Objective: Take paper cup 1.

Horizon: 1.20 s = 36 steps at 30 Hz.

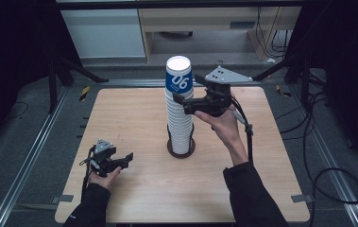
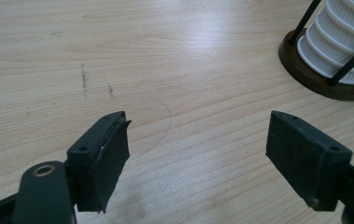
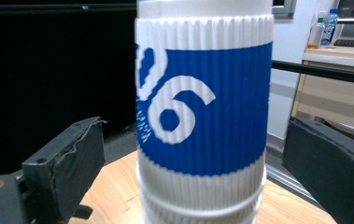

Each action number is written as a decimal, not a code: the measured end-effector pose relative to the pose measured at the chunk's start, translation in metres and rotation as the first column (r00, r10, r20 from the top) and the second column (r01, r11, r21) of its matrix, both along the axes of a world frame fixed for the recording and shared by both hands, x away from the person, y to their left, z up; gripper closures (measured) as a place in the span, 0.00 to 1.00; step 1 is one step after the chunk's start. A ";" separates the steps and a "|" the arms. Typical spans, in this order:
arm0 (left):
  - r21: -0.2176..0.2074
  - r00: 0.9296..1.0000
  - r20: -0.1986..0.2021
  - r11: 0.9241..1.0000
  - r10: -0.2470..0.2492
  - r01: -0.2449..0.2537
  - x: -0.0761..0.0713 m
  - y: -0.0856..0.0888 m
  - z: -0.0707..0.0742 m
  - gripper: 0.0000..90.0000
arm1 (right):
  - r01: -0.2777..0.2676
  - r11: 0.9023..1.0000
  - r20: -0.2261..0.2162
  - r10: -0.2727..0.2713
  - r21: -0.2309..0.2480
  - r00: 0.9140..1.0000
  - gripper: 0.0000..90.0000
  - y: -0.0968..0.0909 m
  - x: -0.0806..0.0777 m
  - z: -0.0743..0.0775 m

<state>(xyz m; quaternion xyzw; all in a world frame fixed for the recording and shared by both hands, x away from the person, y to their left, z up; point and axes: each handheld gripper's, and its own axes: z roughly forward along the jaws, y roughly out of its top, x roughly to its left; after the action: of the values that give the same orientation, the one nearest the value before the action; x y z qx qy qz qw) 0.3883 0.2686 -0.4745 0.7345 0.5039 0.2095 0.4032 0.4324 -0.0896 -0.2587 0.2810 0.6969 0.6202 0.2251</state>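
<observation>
**Reaching for the top cup of a tall stack**

Standing upright near the middle of the wooden table (image 1: pixel 134 189), a tall stack of ribbed white paper cups (image 1: pixel 180 120) rises from a dark round holder (image 1: pixel 181 150) with thin black rods along its sides. The topmost cup (image 1: pixel 179 75) is upside down, its white bottom facing up, and wears a blue band printed with a white "06".

The right gripper (image 1: pixel 182 93) is held level at the right of the stack, up at the height of the blue cup, with a grey three-cornered plate on top and a cable trailing down past the wrist. In the right gripper view the blue cup (image 3: pixel 205 107) sits between the two black jaws, which stand wide apart, a clear gap on each side and neither pad touching it.

The left gripper (image 1: pixel 128 159) rests low at the near left of the table, well apart from the stack. In the left gripper view its jaws are spread wide over bare wood, nothing between them, and the holder (image 2: pixel 322 79) with the lowest cups shows at the far right.
</observation>
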 end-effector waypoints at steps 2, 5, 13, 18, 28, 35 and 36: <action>0.001 1.000 0.000 1.000 0.000 0.000 0.000 0.000 0.000 0.23 | 0.002 1.000 -0.003 -0.002 -0.003 1.000 0.07 0.002 0.003 -0.001; -0.001 1.000 0.002 1.000 -0.001 0.001 0.000 0.000 0.000 0.23 | 0.009 1.000 -0.019 -0.009 -0.005 1.000 0.07 0.008 0.012 -0.002; 0.004 1.000 -0.002 1.000 -0.007 0.007 0.000 -0.001 -0.001 0.23 | 0.016 1.000 -0.030 -0.015 0.017 0.999 0.09 0.020 0.025 -0.005; 0.003 1.000 -0.002 1.000 -0.005 0.005 0.000 -0.001 -0.001 0.23 | 0.021 1.000 -0.026 -0.021 0.010 0.999 0.13 0.023 0.027 -0.005; 0.003 1.000 -0.006 1.000 -0.006 0.006 0.001 -0.001 -0.001 0.23 | 0.024 1.000 -0.020 -0.024 -0.016 1.000 0.20 0.025 0.026 -0.005; -0.003 1.000 -0.006 1.000 -0.004 0.004 0.001 -0.001 -0.001 0.23 | 0.031 0.999 0.012 -0.031 -0.010 0.999 0.21 0.023 0.023 0.006; -0.003 1.000 -0.006 1.000 -0.004 0.004 0.001 -0.001 -0.001 0.23 | 0.031 0.999 0.012 -0.031 -0.010 0.999 0.21 0.023 0.023 0.006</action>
<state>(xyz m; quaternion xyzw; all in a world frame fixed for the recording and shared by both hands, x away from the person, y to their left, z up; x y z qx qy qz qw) 0.3891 0.2675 -0.4756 0.7355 0.5040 0.2057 0.4034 0.4551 -0.0666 -0.2526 0.2870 0.6944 0.6147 0.2400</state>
